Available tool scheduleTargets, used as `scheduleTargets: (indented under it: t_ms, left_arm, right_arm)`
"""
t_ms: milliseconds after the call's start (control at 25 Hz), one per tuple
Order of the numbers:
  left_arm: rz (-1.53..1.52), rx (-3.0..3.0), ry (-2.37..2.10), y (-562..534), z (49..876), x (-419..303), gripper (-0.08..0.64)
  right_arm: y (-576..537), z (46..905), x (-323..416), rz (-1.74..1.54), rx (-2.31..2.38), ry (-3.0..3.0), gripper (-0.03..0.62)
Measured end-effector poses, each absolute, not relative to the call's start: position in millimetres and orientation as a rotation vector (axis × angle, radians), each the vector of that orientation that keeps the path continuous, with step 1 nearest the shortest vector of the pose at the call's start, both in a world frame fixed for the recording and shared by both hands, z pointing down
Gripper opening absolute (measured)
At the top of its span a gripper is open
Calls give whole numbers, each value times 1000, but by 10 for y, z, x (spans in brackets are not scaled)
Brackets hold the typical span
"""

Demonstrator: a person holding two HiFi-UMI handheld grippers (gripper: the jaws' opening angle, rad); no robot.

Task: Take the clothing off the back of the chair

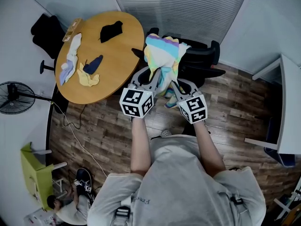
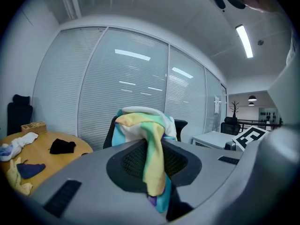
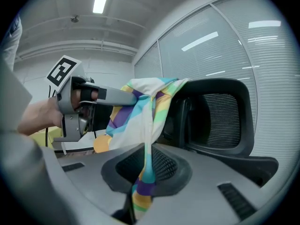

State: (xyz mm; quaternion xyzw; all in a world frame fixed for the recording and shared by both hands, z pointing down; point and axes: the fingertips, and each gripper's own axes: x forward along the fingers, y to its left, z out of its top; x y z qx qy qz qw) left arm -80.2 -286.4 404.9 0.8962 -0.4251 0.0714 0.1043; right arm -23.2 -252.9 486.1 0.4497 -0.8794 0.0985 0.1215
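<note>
— What's nearest on your feed?

— The wearer's grey T-shirt (image 1: 178, 182). Beyond it, in front of the black mesh-backed office chair (image 1: 202, 60), my left gripper (image 2: 154, 184) and right gripper (image 3: 140, 191) are each pinched nearly closed on a fold of the pastel-striped cloth garment (image 1: 162, 55). The garment drapes against the top of the chair's backrest.

— Anything crowding you?

— A round wooden table (image 1: 123, 51) sits just left of the chair, strewn with a black rag (image 1: 111, 31) and pale cloths (image 1: 73, 53). A white desk (image 1: 288, 102) stands well to the chair's right.
</note>
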Motion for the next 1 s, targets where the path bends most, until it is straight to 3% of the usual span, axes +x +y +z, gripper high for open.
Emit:
scheduleTargets:
  t_ms: [560,680,800,1000]
  left_arm:
    - [231,2565,-1323,-2420,4251,-1256,80]
    - [226,2552,-1341,-2351,4254,-1383,80]
    - [252,2539,-1379,-2300,4277,-1521,80]
    - [250,2519,-1436,-2254,4245,-1775,80]
  right_arm:
    - [-2151,5057,-599,306,1220,-2574,49]
    - [-2189,4970,-489,200,1229,-2550,137]
    - [-2360,4662,-216,30,1334,-2524,146]
    - [-2745,4174,-171,-739,1182,-2034,281]
